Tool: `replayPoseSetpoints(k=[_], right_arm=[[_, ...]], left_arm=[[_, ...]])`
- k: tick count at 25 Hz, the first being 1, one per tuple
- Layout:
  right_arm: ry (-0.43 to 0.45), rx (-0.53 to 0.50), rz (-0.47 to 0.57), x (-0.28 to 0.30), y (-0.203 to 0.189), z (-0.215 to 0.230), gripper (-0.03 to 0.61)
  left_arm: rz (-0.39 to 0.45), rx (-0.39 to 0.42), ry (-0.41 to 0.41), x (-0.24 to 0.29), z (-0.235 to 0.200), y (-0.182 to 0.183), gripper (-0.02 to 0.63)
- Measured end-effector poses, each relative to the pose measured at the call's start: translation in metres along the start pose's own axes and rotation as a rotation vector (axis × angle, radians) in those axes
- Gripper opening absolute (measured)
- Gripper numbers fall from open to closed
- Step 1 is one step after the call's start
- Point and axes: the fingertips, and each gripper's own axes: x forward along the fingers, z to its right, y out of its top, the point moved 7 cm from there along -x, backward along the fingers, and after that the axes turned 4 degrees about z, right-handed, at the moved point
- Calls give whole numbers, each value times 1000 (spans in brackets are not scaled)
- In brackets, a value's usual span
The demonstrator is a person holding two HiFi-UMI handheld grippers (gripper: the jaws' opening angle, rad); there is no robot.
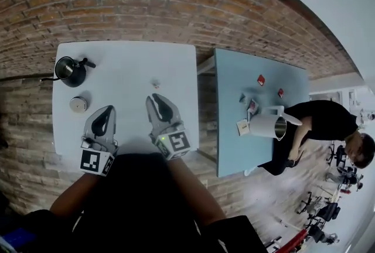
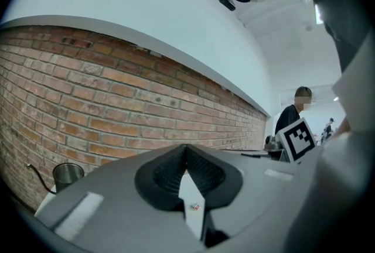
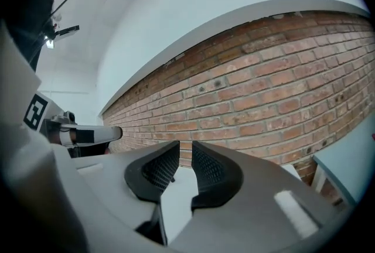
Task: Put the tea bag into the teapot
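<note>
Barely begun: tea bag (image 1: pixel 156 84) lies apart from the teapot (image 1: pixel 71 70) (lid (image 1: pixel 78 104) off); left gripper (image 1: pixel 107 110) has jaws together, right gripper (image 1: pixel 153 99) slightly parted, both empty

Teapot (image 1: pixel 71 70): dark, upright, open-topped, at the white table's (image 1: pixel 126 129) far left corner. Tea bag (image 1: pixel 156 83): apparently the small pale item mid-table, well apart.

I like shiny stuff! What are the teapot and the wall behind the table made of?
The teapot looks like dark polished metal: light glints off its round body. The wall looks like rough red brick, matte, with pale mortar lines between the blocks.
</note>
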Motion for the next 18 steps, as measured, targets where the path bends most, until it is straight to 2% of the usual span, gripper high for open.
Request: replayPoseSetpoints(k=[5, 8, 18], right_arm=[[-26, -41, 26, -21, 4, 23, 66], [-54, -47, -7, -29, -6, 36, 94], [-6, -107, -111, -27, -47, 69, 107]], left_arm=[[0, 20, -29, 12, 32, -5, 0], [7, 16, -27, 15, 45, -4, -1], [36, 11, 105, -1, 65, 0, 0]])
